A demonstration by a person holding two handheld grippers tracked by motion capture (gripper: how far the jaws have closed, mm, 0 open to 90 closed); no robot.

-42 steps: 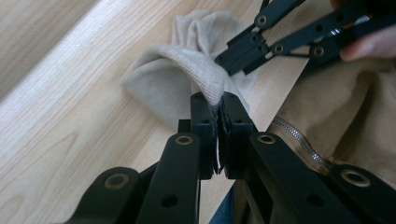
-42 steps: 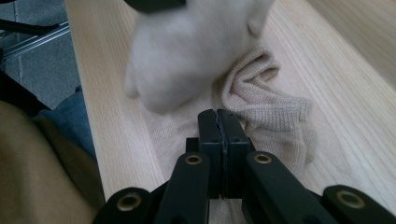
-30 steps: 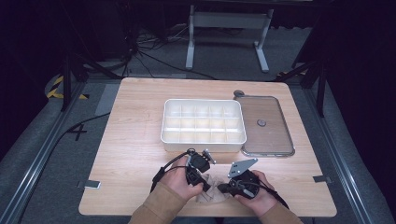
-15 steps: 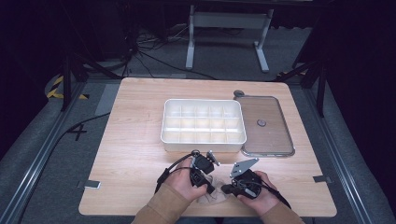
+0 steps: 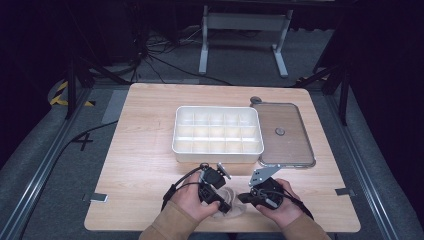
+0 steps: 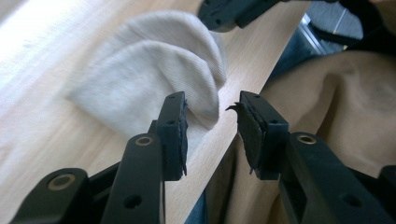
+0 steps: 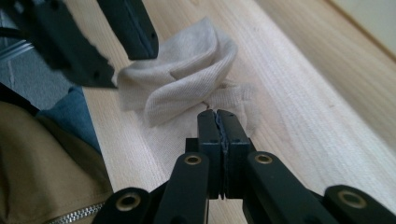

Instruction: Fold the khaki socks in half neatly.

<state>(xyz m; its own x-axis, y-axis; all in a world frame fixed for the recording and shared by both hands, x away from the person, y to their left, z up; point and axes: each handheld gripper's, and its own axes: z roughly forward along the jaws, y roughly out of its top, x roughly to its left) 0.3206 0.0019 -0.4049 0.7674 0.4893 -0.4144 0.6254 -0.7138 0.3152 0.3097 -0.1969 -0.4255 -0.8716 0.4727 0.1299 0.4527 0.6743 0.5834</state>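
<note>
Left gripper held wide at the sock; right gripper pressed closed.
Beyond, the white compartment tray is seen empty.

You have one sock, one white tray with divided compartments, one clear lid, one table and two grippers: left, right

Your high view: light wooden table evenly lit from above, surroundings near black. Left gripper view: glare washes out the upper-left wood, cream ribbed cloth softly blurred. Right gripper view: far corner out of focus.
</note>
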